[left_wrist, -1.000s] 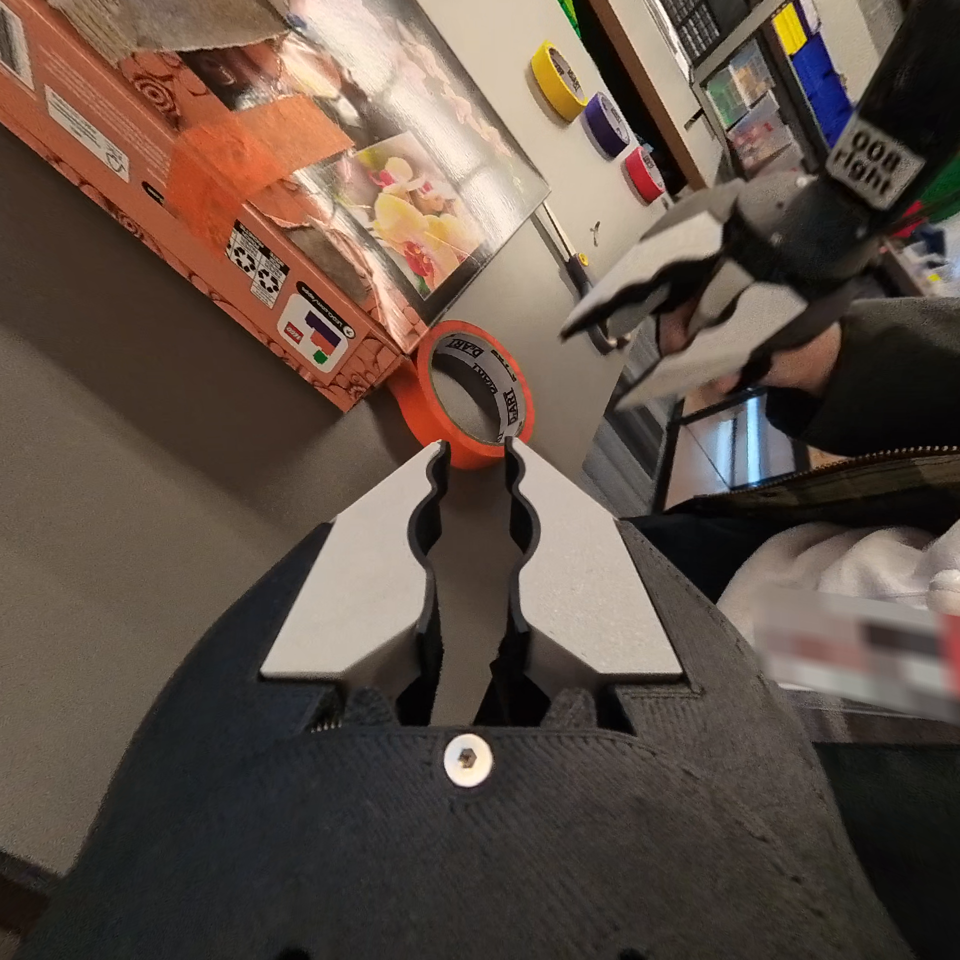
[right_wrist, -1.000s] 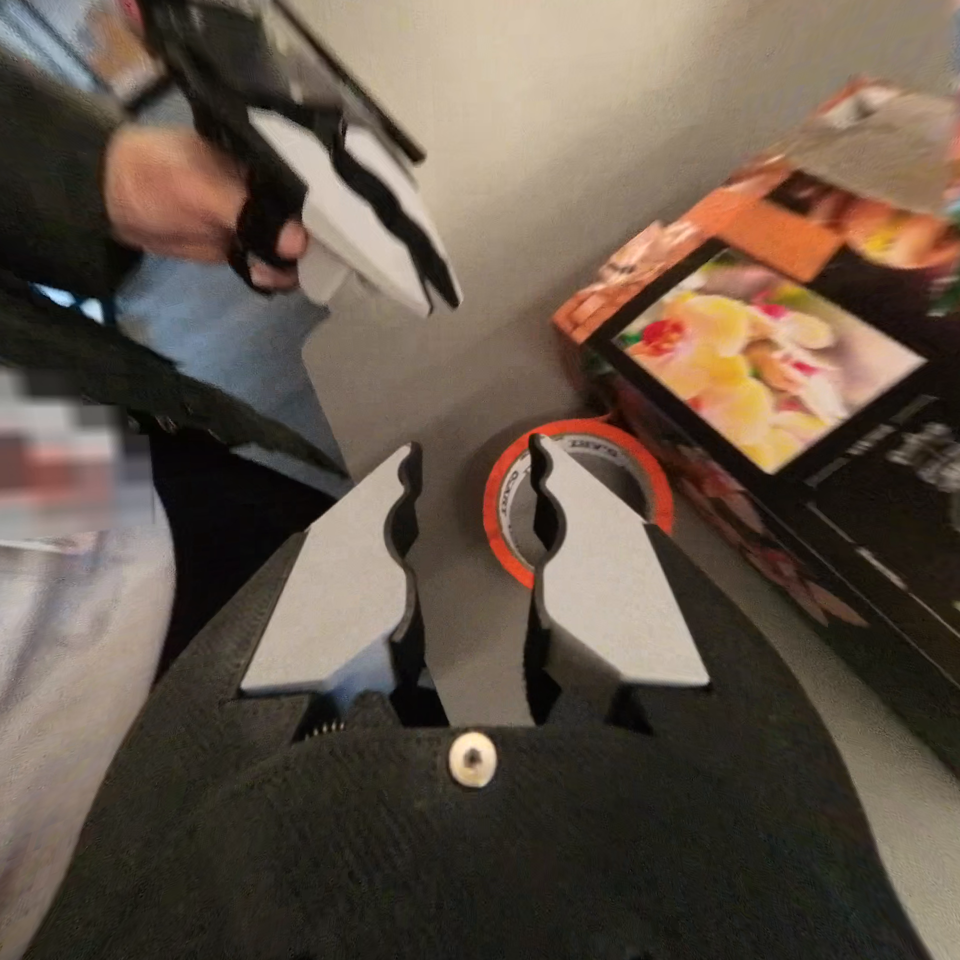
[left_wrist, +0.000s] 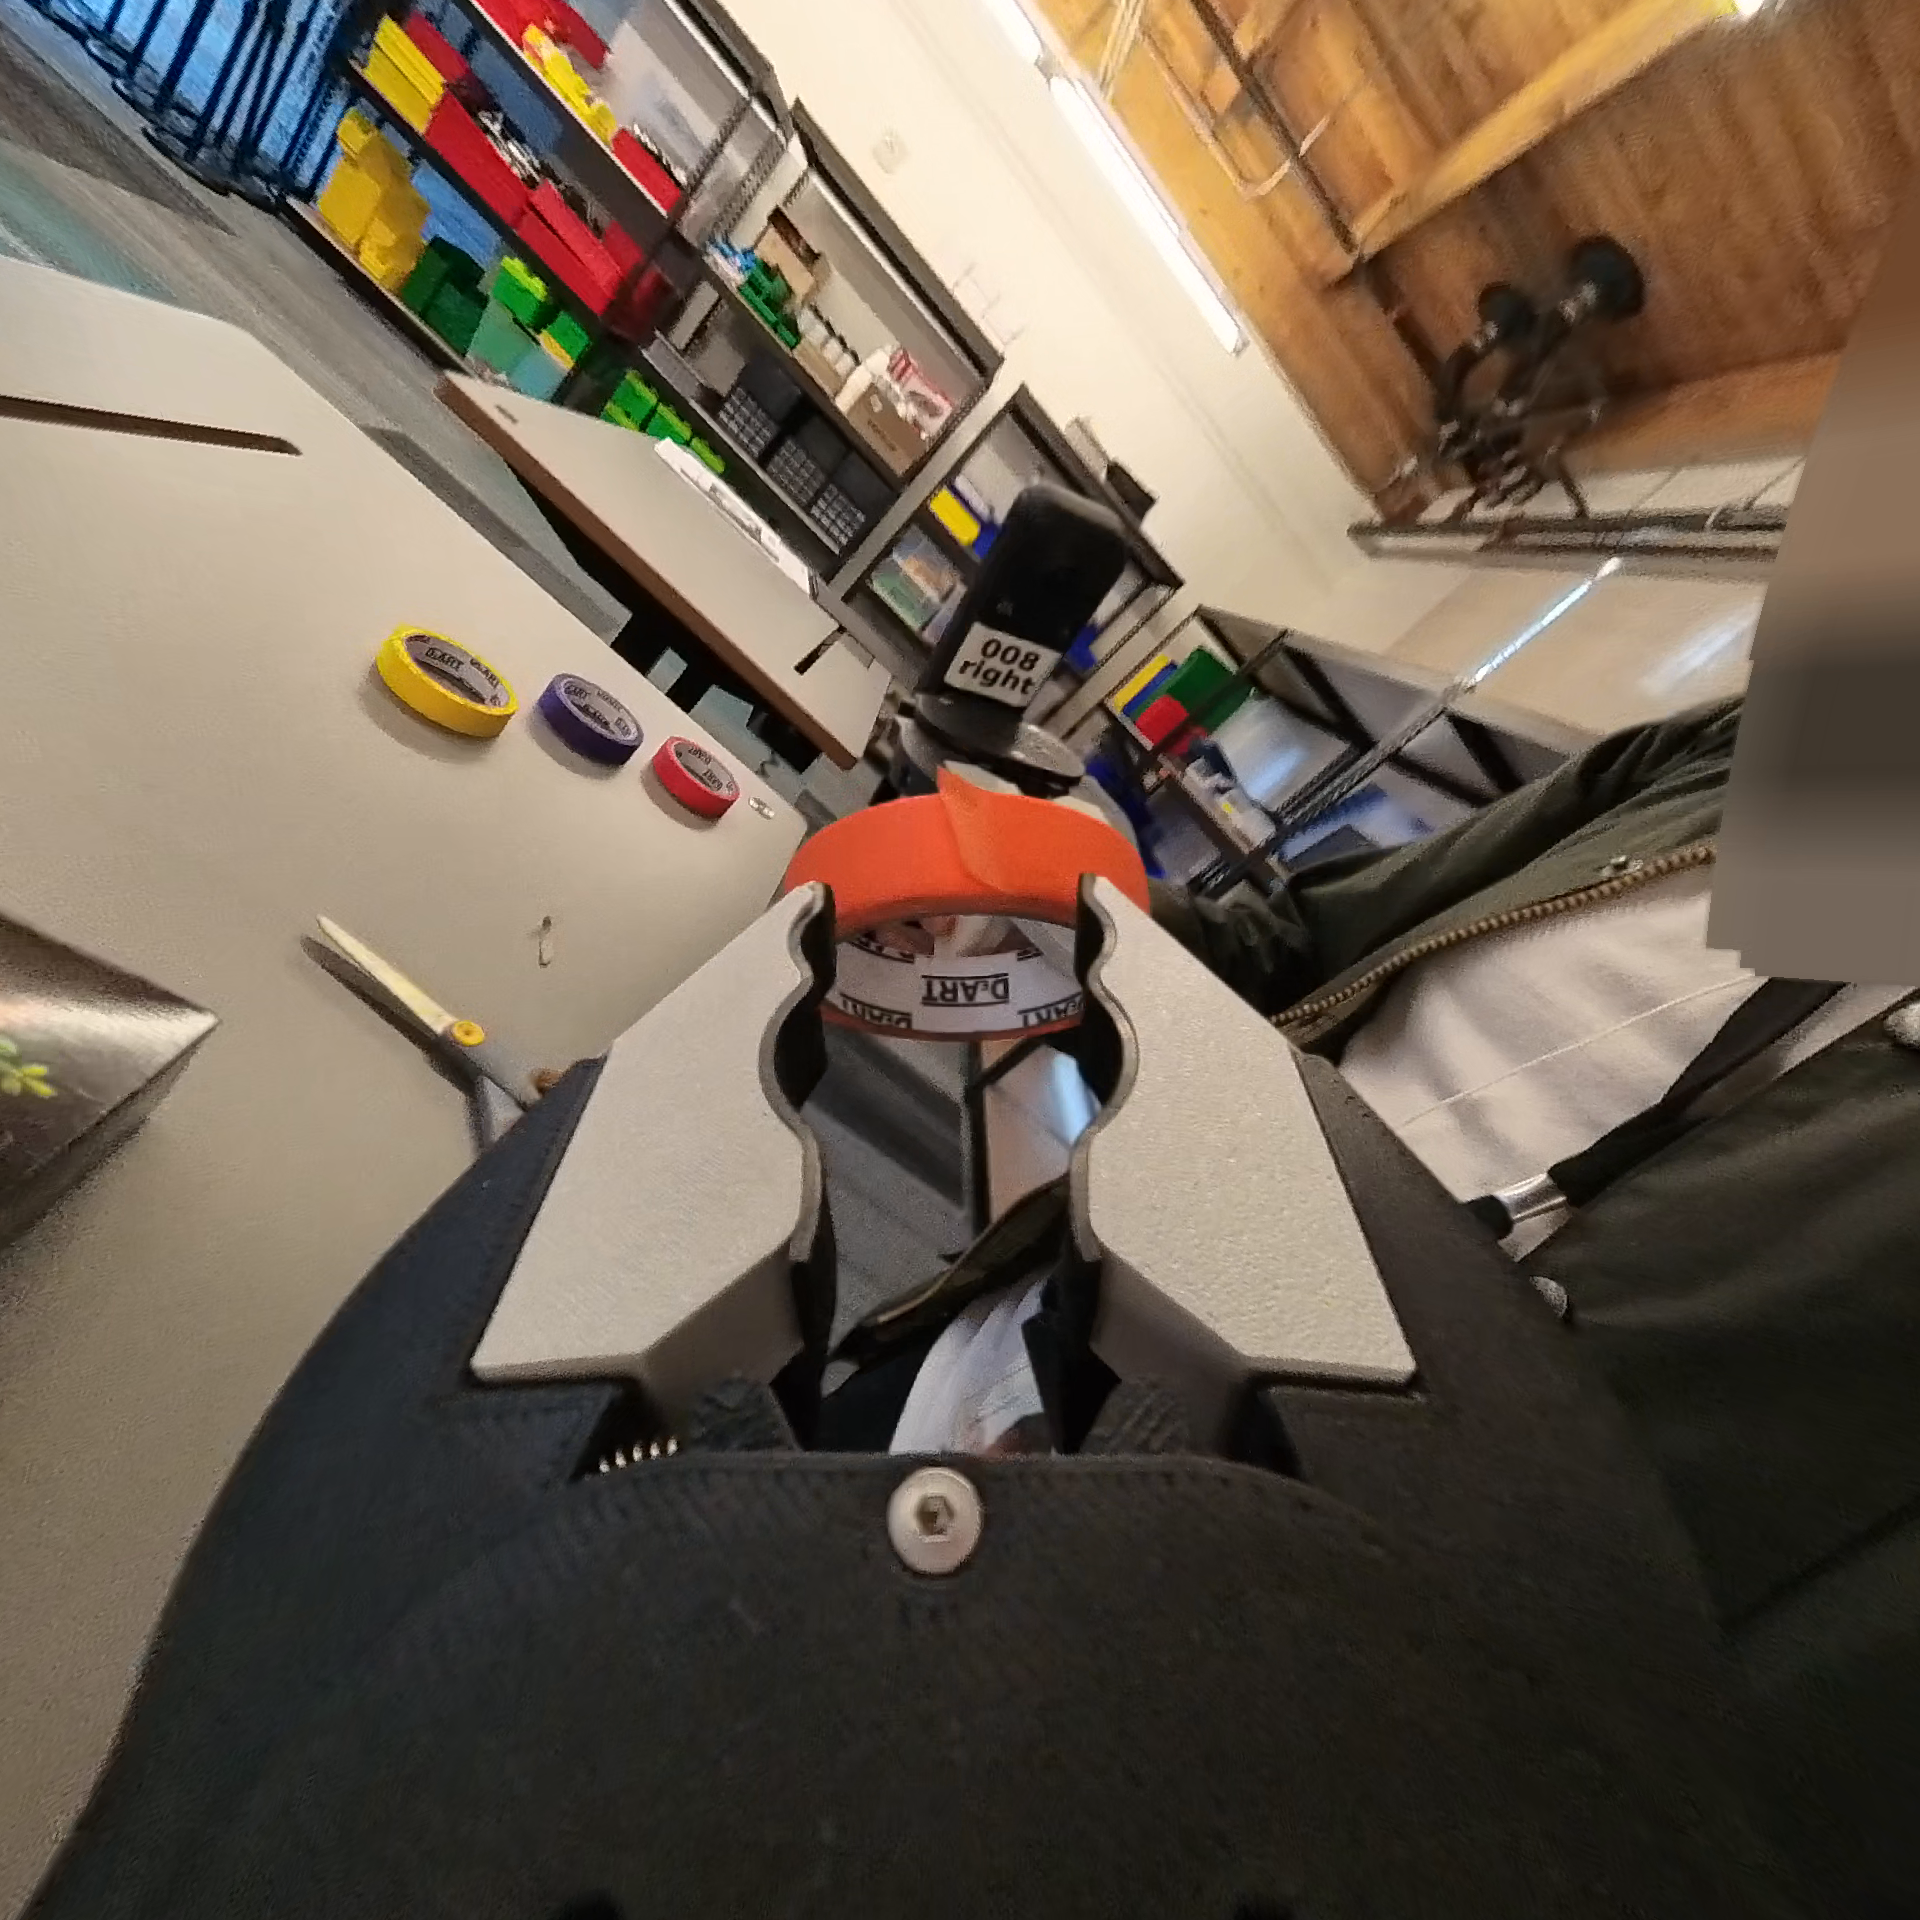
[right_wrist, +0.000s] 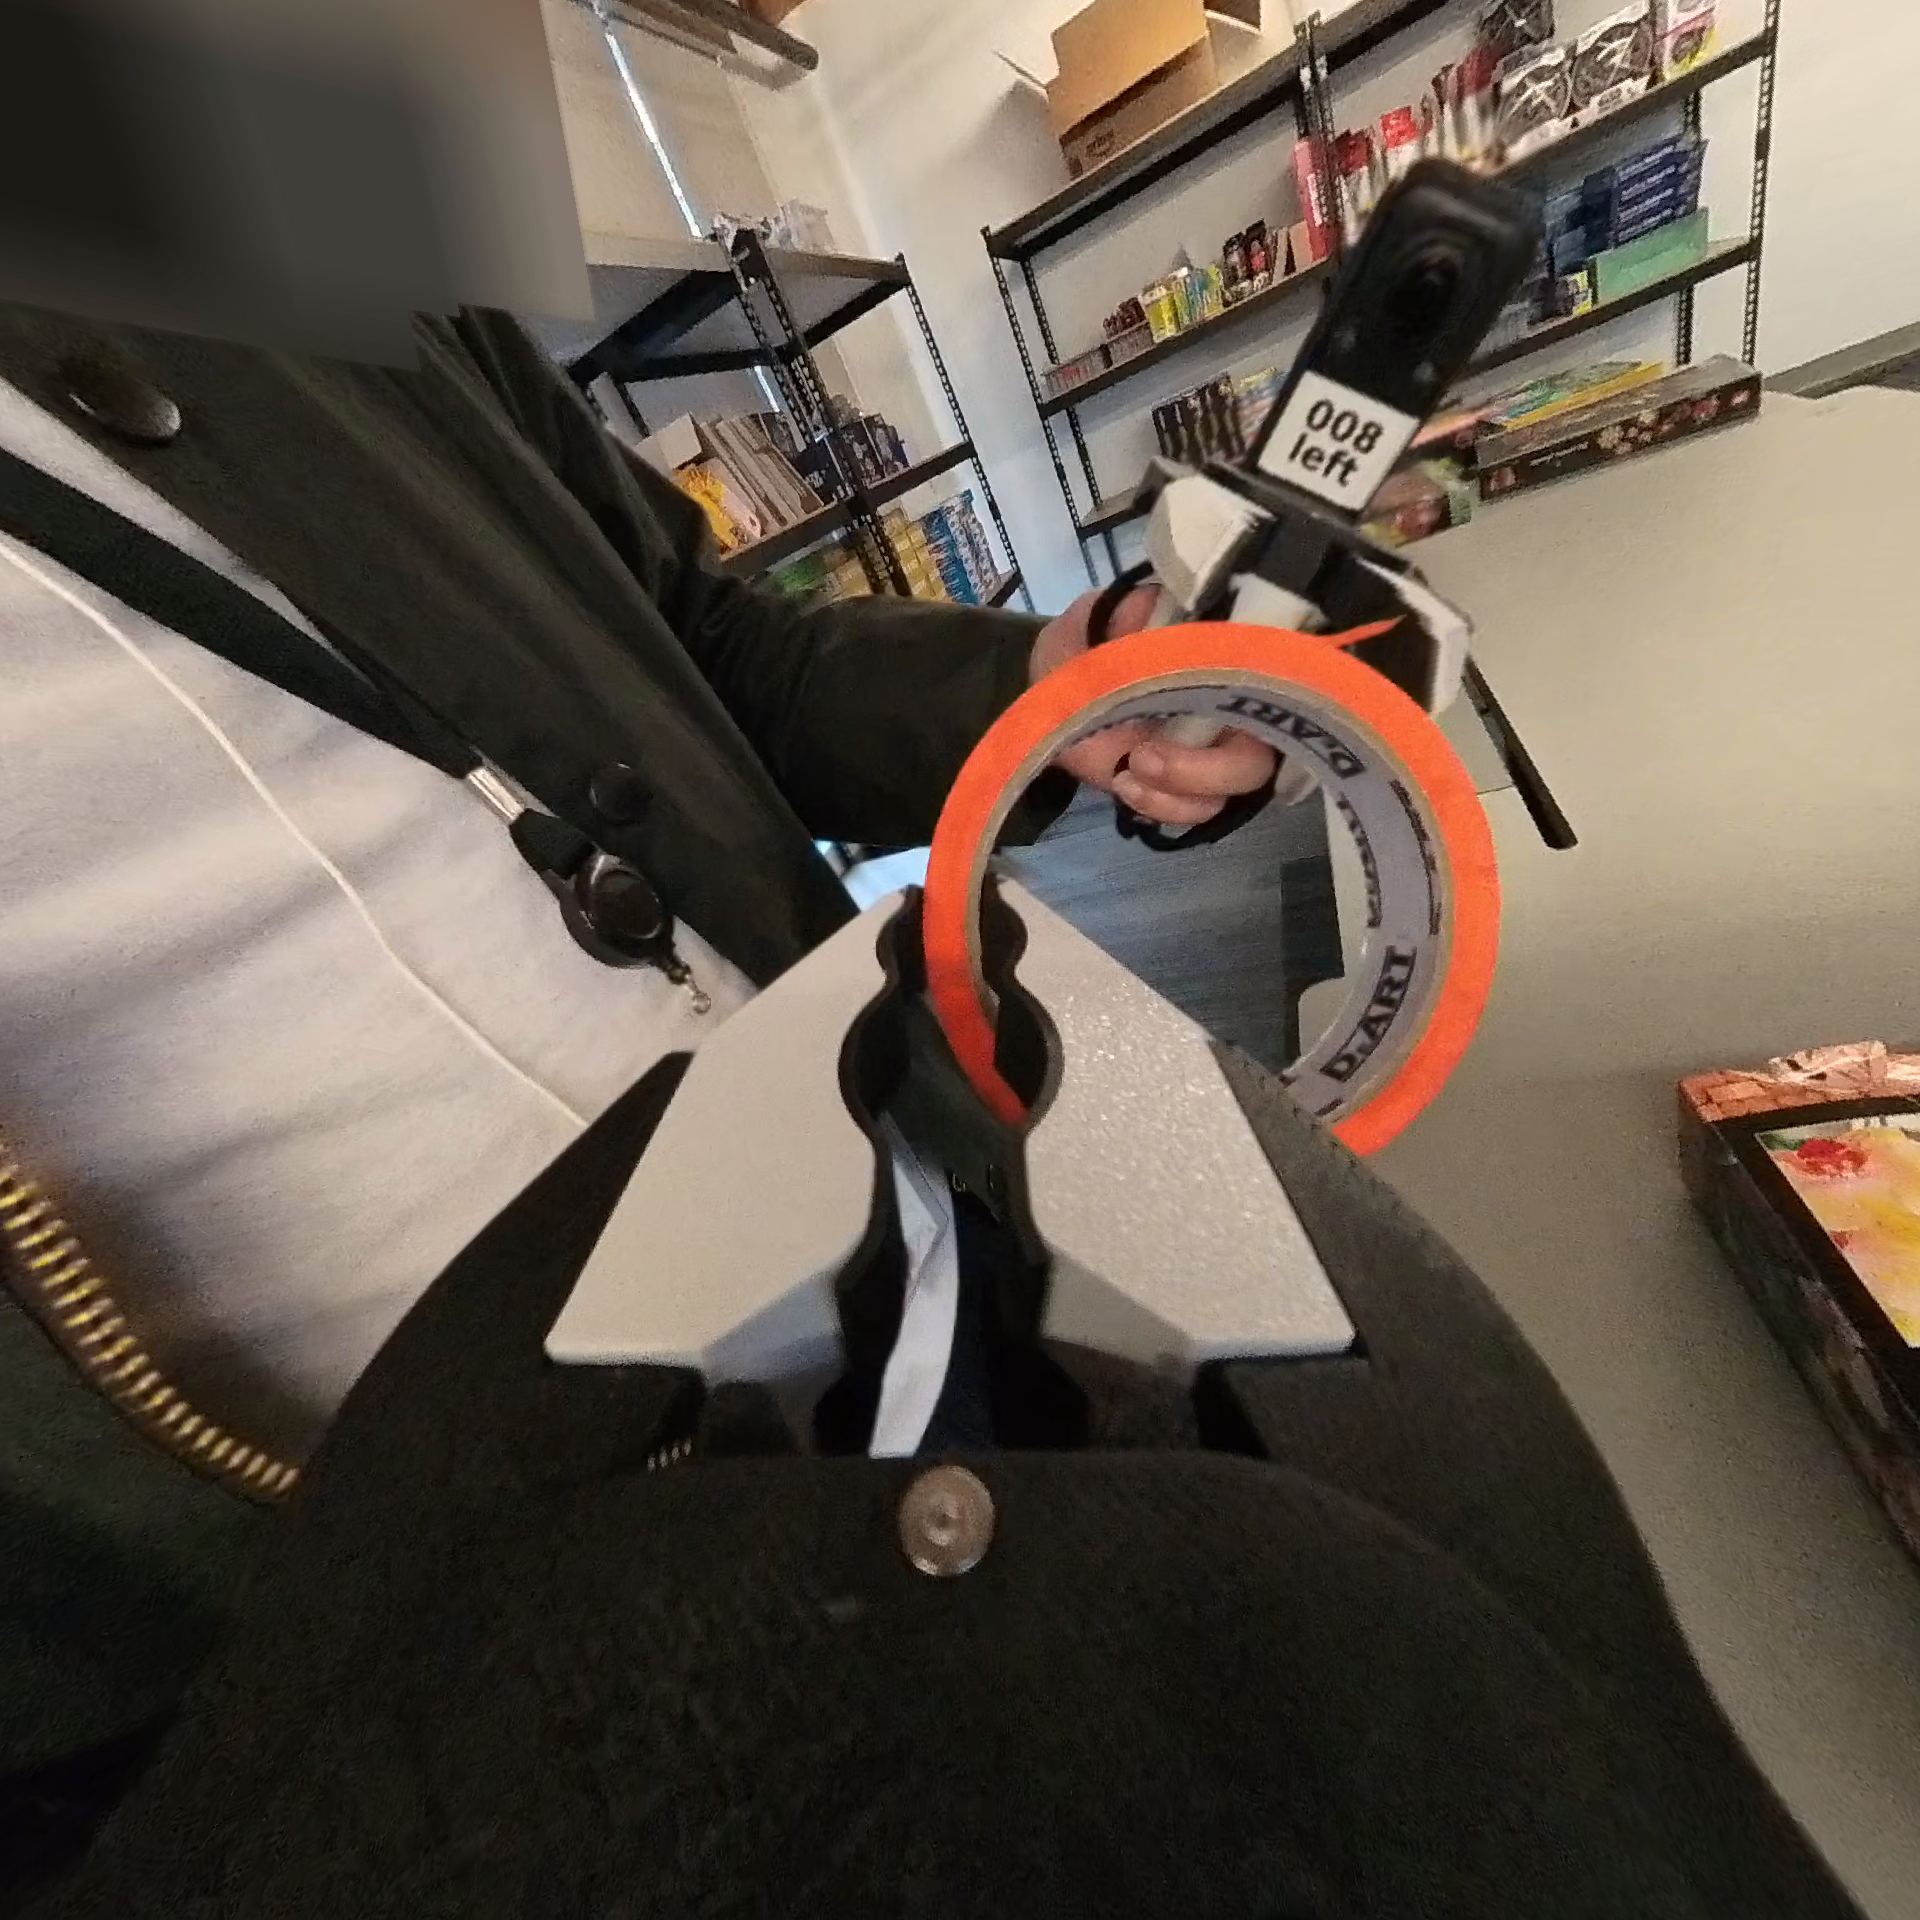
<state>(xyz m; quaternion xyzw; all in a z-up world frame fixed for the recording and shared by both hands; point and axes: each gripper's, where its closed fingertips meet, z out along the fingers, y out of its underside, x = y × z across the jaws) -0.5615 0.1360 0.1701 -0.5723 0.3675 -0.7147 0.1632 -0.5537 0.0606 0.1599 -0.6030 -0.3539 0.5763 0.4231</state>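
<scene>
My right gripper (right_wrist: 956, 914) is shut on an orange tape roll (right_wrist: 1392, 935). It pinches the roll's wall, one finger inside the ring and one outside, and holds it in the air off the grey table (right_wrist: 1662, 727). My left gripper (left_wrist: 956, 914) is open and faces the roll (left_wrist: 904, 842) from the other side, with its tips at the roll's rim, where a loose tape end (left_wrist: 977, 821) sticks up. I cannot tell whether it touches. The left gripper also shows in the right wrist view (right_wrist: 1309, 603) behind the roll's top.
Yellow (left_wrist: 447, 681), purple (left_wrist: 587, 717) and red (left_wrist: 694, 774) tape rolls lie on the grey table (left_wrist: 208, 727), with scissors (left_wrist: 416, 997) nearer. A box with a flower picture (right_wrist: 1818, 1195) lies at the right. The person's dark jacket (right_wrist: 520, 623) is close by, and stocked shelves (left_wrist: 582, 208) stand behind.
The orange roll lay on the table against the flower box with both grippers open over it. Now the right gripper has closed on it and lifted it, and the left gripper faces it.
</scene>
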